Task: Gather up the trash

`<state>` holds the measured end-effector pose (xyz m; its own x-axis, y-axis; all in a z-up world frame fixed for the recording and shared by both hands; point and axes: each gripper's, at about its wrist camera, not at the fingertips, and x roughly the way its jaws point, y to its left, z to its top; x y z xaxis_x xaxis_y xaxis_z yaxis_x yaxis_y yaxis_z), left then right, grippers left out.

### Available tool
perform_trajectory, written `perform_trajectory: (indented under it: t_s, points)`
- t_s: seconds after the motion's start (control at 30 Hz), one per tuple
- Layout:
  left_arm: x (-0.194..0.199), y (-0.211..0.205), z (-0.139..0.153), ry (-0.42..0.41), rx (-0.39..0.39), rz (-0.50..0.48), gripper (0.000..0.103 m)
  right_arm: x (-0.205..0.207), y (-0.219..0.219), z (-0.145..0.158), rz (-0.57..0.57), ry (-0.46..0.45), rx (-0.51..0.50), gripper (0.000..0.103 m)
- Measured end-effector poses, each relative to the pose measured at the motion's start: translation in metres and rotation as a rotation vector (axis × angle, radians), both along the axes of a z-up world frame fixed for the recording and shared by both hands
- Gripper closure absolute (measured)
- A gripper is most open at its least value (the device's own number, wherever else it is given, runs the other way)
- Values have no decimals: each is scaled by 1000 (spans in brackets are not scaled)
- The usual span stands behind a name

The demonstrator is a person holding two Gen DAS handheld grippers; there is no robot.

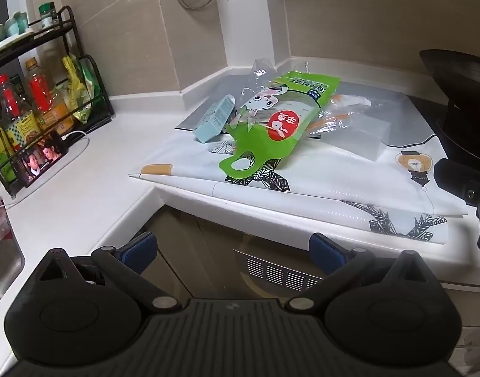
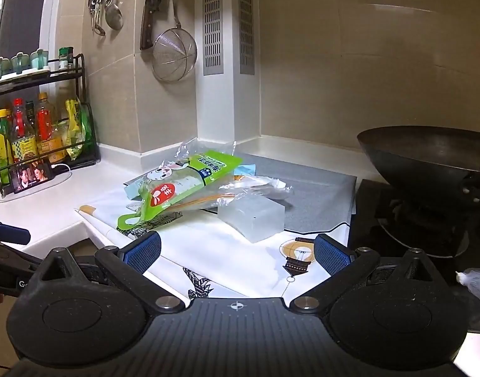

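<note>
Kitchen corner, 2 wrist views. The left gripper hangs off the front edge of the white countertop, its 2 blue-padded fingers spread wide with nothing between them. The right gripper hovers over the white printed plastic sheet, jaws likewise wide apart and empty.

The trash lies in a loose pile on that sheet, ahead of both grippers: a green plastic bag with a cut-out handle and a red round label on top, a pale blue carton touching its left side, crumpled clear film beneath it, and a translucent rectangular plastic box just beside it on the right. A black wok sits on the stove at right — well apart from the pile.
</note>
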<state>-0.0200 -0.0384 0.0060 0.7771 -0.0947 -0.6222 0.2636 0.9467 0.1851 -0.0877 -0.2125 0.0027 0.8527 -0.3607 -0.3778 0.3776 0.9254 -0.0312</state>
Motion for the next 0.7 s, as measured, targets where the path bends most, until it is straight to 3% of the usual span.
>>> perform_trajectory:
  t_s: [0.23,0.7]
  points:
    - [-1,0,0,-4,-5,-3,0,-13,5,7,8,-7,-10,0]
    - [5,2,-6,17,-19,2,0,1,8,1,17,4,-12,0]
